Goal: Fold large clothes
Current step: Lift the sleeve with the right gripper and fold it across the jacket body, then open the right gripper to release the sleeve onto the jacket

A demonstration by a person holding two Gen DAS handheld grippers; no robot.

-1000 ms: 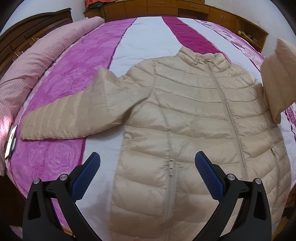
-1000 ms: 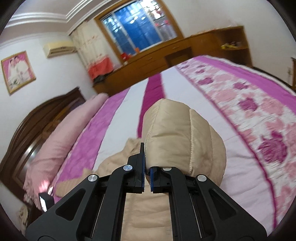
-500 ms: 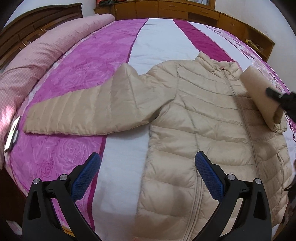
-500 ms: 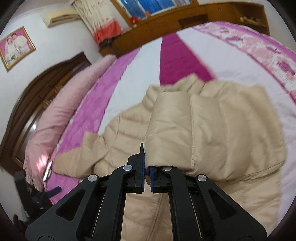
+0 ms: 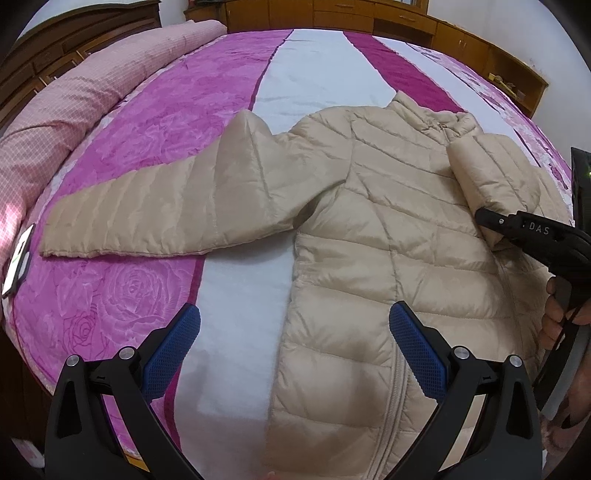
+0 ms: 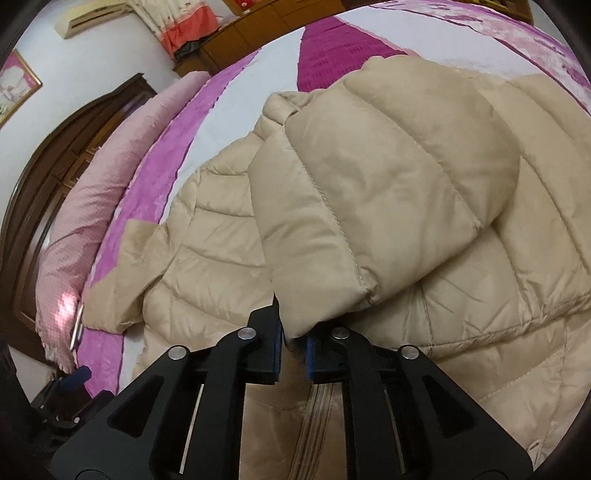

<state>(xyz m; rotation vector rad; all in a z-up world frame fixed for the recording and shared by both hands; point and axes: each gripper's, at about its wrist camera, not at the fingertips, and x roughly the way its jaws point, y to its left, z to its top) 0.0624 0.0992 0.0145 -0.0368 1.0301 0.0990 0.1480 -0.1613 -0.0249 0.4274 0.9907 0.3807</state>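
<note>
A beige quilted puffer jacket (image 5: pixel 388 229) lies front up on the bed, zipper closed. Its left sleeve (image 5: pixel 155 210) stretches out flat to the left. Its right sleeve (image 6: pixel 354 206) is folded over the chest, and my right gripper (image 6: pixel 293 345) is shut on the cuff of that sleeve, low over the jacket front. The right gripper also shows at the right edge of the left wrist view (image 5: pixel 532 236). My left gripper (image 5: pixel 295 354) is open and empty, hovering above the jacket's lower left side and the white stripe of the bedspread.
The bed has a pink, magenta and white striped bedspread (image 5: pixel 147 122). A long pink bolster (image 5: pixel 66 107) lies along the dark wooden headboard (image 5: pixel 44 48). A phone (image 5: pixel 16 266) lies at the bed's left edge. Wooden cabinets (image 5: pixel 424 29) line the far wall.
My right gripper has carried the right sleeve from up in the air down and across onto the jacket's chest. My left gripper has drifted left, staying open.
</note>
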